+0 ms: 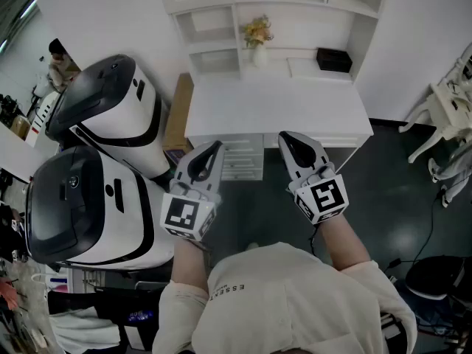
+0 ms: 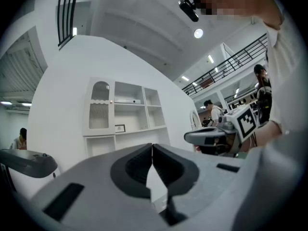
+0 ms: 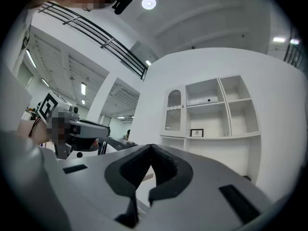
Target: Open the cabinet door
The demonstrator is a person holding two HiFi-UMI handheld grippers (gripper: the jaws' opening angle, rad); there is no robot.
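The white cabinet unit stands ahead of me, a desk with shelves above it. Its arched slatted door sits shut at the upper left of the shelves; the right gripper view shows that door too. Small drawers hang under the desktop. My left gripper is shut with nothing in it, its tips touching. My right gripper is likewise shut and empty, its tips meeting. Both are held side by side, short of the desk's front edge and well away from the door.
Two large white-and-black machines stand at my left. A vase of flowers and a black box sit on the shelves. A white chair is at the right on the dark floor. People stand in the background.
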